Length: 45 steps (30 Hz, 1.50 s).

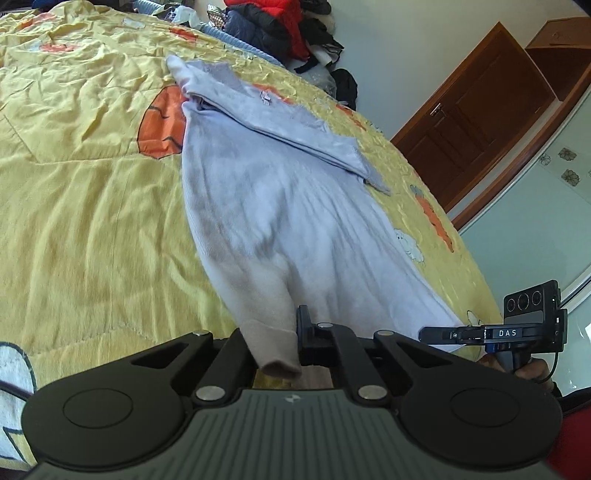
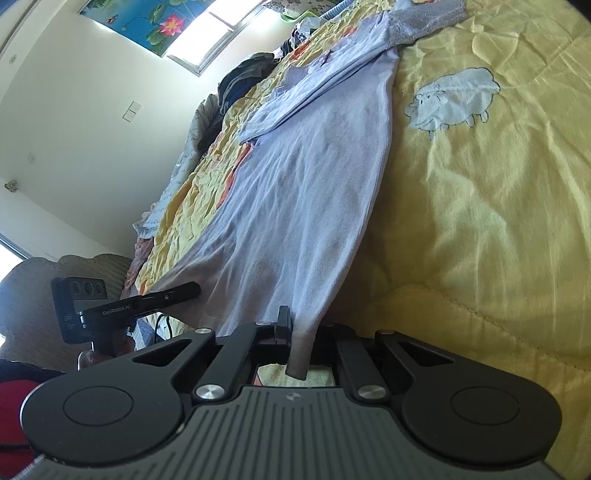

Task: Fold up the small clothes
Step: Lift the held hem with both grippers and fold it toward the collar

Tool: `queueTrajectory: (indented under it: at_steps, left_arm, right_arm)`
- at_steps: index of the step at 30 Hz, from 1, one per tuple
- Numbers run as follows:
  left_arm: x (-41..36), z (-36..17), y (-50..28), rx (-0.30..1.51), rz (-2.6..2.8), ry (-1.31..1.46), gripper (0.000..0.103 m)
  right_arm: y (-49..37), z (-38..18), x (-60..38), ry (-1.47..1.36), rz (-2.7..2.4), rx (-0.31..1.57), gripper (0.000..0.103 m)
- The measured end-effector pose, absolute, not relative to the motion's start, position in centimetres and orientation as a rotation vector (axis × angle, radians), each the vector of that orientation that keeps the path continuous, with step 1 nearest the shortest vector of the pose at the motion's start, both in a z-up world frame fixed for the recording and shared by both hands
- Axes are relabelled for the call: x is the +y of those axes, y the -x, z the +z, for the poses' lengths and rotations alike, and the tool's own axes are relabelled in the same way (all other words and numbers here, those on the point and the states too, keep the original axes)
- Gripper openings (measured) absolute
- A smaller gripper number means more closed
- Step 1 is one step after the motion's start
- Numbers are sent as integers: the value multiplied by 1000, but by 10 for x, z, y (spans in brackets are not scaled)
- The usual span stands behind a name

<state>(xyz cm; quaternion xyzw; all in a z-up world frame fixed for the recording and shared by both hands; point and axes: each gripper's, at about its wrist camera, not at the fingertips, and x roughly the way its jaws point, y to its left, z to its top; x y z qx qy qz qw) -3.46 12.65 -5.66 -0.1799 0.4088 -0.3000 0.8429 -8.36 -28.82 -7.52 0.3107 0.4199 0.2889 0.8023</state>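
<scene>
Lavender knit garment [image 1: 280, 206] mid-frame on my yellow quilted bedspread [image 1: 81, 192], left gripper [image 1: 277, 350] clamping its bottom hem, right gripper [image 2: 299, 350] pinching the other corner.

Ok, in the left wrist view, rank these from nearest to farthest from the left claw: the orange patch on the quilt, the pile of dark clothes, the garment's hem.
1. The garment's hem, pinched in the left claw itself.
2. The orange patch, midway up the quilt, just left of the garment.
3. The pile of dark clothes, at the bed's far end, top centre.
</scene>
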Motion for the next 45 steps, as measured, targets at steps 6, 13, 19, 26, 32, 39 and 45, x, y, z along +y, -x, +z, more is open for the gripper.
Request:
queueTrajectory:
  at_steps: [6, 13, 19, 26, 32, 39, 45]
  left_arm:
    - [129, -51, 33, 833, -665, 425, 3]
    - [136, -39, 27, 790, -693, 486, 3]
    - [143, -25, 15, 751, -692, 531, 3]
    - [144, -11, 2, 712, -659, 526, 3]
    - [140, 1, -8, 672, -647, 517, 3]
    - [133, 12, -24, 636, -624, 503, 3]
    - [119, 14, -39, 673, -511, 440, 3]
  right_arm:
    - [83, -60, -289, -672, 657, 864, 8]
    - [76, -46, -293, -696, 682, 817, 8]
    - [64, -30, -297, -705, 691, 761, 8]
    - [45, -11, -294, -684, 695, 704, 8]
    - [34, -3, -292, -674, 686, 661, 8]
    - [16, 4, -295, -655, 611, 609, 8]
    - [1, -2, -294, -652, 545, 591, 8]
